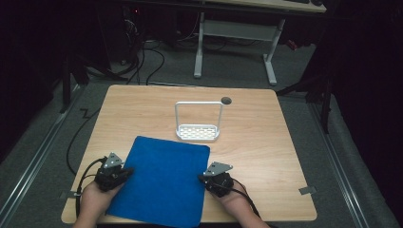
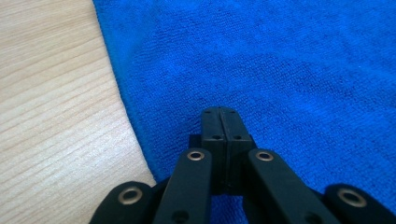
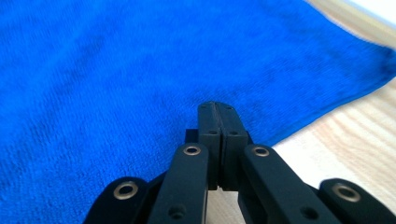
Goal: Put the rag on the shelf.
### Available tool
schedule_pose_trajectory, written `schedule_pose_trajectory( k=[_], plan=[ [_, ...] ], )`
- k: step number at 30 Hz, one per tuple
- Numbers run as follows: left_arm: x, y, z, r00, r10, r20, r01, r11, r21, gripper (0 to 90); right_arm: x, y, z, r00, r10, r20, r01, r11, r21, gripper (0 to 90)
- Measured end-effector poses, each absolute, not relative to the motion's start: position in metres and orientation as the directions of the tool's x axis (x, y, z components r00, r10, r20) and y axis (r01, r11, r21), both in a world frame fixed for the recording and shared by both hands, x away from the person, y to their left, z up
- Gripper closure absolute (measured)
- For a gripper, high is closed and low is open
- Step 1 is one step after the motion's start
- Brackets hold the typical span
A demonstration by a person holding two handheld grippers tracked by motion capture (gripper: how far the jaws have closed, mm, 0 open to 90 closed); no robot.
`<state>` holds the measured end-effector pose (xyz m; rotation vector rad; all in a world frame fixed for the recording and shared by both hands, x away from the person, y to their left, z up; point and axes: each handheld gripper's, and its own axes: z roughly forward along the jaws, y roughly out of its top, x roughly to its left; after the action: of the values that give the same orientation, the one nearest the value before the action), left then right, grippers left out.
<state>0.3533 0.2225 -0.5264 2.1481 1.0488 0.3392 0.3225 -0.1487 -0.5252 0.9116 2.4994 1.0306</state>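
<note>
Blue cloth (image 1: 161,180) lies flat on the table (image 1: 266,142), spread out on the near half, its far edge just short of the white rack (image 1: 198,124). The rack stands upright beyond the cloth, toward the table's middle. A small dark round hole (image 1: 226,100) sits past the rack's right post.

Left gripper (image 1: 124,173) is at the cloth's left edge, about midway along it; tips over the fabric. In the left gripper view the jaws are pressed together, pads meeting flat, no fold of cloth seen between them (image 2: 219,122).

Right gripper (image 1: 203,178) is at the cloth's right edge, opposite the left. Jaws likewise together in the right gripper view (image 3: 218,120), nothing pinched that I can see; tips hang over the cloth's border where it meets bare wood.

Judgement: work looks like handling the cloth from both side edges, grasp not yet made.

Risks from here:
- Closed jaws pushed along the cloth would bunch or skid it toward the rack.
- Opening too shallow at the edge: only a few threads caught, cloth slips out on lifting.
- Uneven lift, one side first, drags the cloth askew.
- A swung cloth could clip the rack and tip it.
</note>
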Motion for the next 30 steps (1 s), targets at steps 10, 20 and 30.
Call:
schedule_pose_trajectory(
  k=[10,20,30],
  plan=[
    [0.345,0.218,-0.528,0.658,0.744,-0.119,0.585,-0.405,0.703,89.7,0.317,-0.164,-0.526,-0.732,0.681,-0.024,0.474,0.535,0.699,90.0],
    [0.337,0.181,-0.526,0.751,0.653,-0.100,0.521,-0.493,0.697,88.8,0.313,-0.199,-0.524,-0.682,0.731,-0.013,0.524,0.501,0.689,90.0],
    [0.332,0.156,-0.528,0.794,0.598,-0.109,0.481,-0.509,0.714,88.8,0.305,-0.228,-0.523,-0.637,0.770,-0.022,0.550,0.475,0.687,90.0]
  ],
)
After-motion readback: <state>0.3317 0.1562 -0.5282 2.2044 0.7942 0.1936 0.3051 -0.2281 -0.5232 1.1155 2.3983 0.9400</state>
